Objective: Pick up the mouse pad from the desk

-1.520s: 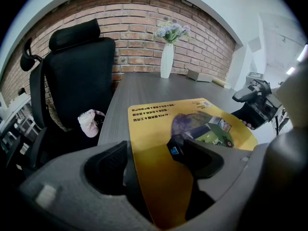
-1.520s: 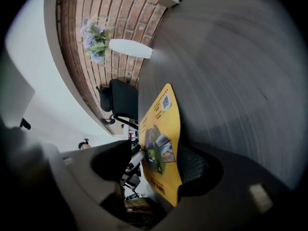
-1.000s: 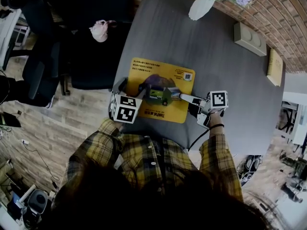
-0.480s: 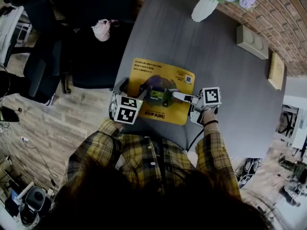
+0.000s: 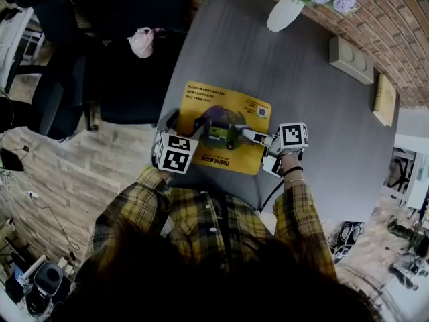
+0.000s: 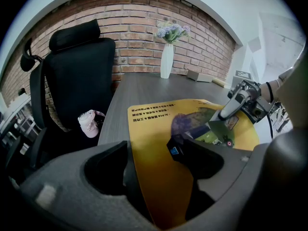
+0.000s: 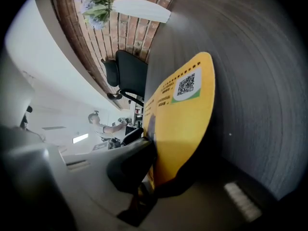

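Observation:
The yellow mouse pad [image 5: 224, 113] with printed text and a picture sits at the near left of the dark grey desk [image 5: 322, 146]. My left gripper [image 5: 191, 131] is shut on its near left edge. In the left gripper view the pad [image 6: 159, 129] runs between the jaws of the left gripper [image 6: 150, 150] and bows upward. My right gripper [image 5: 247, 135] comes in from the right and is shut on the pad's near right part. In the right gripper view the pad [image 7: 185, 109] stands pinched in the right gripper [image 7: 161, 170], with its QR code at the far end.
A white vase of purple flowers [image 5: 281, 9] stands at the desk's far edge. A beige box [image 5: 350, 56] and a flat tan item [image 5: 383, 96] lie at the far right. A black office chair [image 5: 127, 79] with a pink object [image 5: 141, 42] stands left of the desk.
My right gripper has moved left along the pad's near edge and its jaws have closed on the pad. The left gripper has kept still, holding the pad.

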`<state>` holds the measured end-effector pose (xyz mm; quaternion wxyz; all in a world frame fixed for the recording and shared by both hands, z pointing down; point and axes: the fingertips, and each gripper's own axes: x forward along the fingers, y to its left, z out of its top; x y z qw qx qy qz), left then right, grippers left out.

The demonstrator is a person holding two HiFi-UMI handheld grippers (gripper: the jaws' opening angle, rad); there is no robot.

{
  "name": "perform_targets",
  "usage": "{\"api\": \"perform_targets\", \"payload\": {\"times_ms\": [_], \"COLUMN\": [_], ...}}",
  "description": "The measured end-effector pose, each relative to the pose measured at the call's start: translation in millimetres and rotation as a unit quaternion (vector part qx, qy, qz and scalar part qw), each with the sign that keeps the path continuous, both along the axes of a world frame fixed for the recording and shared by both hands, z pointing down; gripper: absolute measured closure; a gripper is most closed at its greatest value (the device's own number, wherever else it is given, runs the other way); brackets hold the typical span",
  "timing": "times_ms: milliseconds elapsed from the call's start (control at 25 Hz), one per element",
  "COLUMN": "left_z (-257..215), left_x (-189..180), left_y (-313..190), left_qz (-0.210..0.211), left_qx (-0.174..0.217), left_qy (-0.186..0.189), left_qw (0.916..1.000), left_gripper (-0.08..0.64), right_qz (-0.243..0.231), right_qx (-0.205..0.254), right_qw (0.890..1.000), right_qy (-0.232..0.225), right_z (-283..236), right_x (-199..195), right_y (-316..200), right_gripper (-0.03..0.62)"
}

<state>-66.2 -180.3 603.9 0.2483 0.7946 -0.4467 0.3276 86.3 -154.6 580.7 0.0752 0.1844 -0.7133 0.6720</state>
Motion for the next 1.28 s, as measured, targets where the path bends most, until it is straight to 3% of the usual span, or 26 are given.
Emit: {"api": "perform_targets", "payload": {"times_ms": [640, 920, 1040, 1280], "left_z": [-7, -21, -30, -52], "left_x": [-6, -8, -6, -4], "left_y": [-1, -5, -6, -9], "left_qz": [-0.010, -0.023, -0.024, -0.027], "left_qx": [-0.009, 0.004, 0.016, 0.044], "left_qy": [-0.005, 0.007, 0.012, 0.020], "left_qw": [0.9999, 0.9997, 0.9995, 0.9985], "left_gripper": [0.210, 0.218, 0.219, 0.233], "right_qz": [0.010, 0.015, 0.014, 0.010], "right_qx": [0.041, 0.062, 0.086, 0.133], "right_qw": [0.999, 0.998, 0.996, 0.991], "right_qy": [-0.028, -0.014, -0.031, -0.009], "right_z": [-19, -32, -49, -69], "right_x": [-5, -4, -10, -3], "right_y": [3, 8, 8, 15], "right_gripper": [0.578, 0.578, 0.577, 0.577]}}
